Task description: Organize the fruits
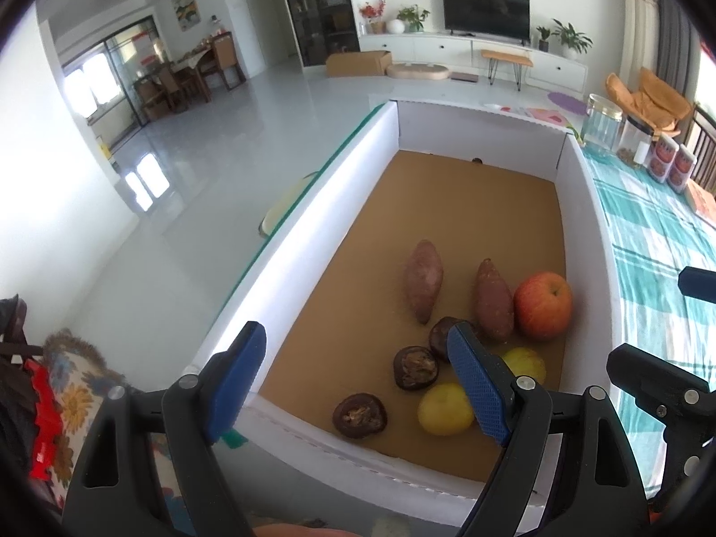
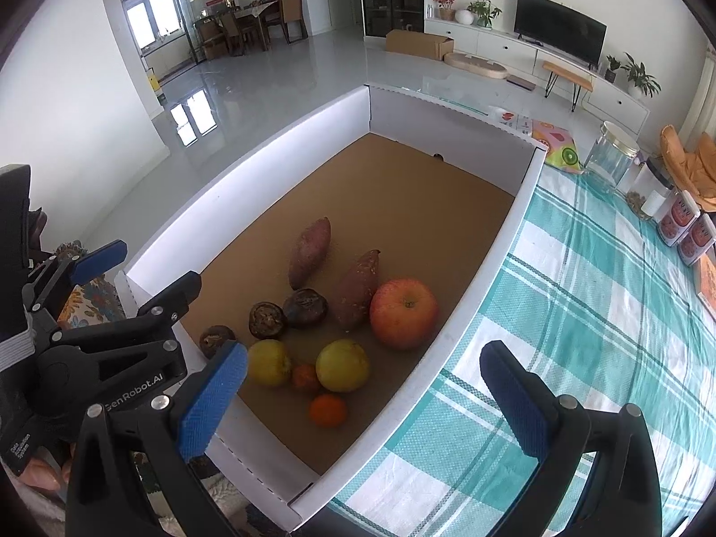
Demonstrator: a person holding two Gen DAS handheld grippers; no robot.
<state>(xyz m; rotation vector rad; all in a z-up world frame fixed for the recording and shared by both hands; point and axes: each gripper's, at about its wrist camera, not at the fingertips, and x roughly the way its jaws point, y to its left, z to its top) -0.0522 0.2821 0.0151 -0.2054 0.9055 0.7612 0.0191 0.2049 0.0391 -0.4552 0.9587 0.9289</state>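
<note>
Sweet potatoes (image 2: 309,253) lie lengthwise along the box (image 2: 250,156); both claws (image 1: 358,385) (image 2: 367,402) gape apart, empty.

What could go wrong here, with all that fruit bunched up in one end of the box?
The fruit lies crowded together: the apple touches a sweet potato, and two small oranges nestle against the yellow fruits. An open gripper reaching for one could nudge its neighbours and set them rolling. The box wall also stands close beside the apple, so a finger might catch on it.
</note>
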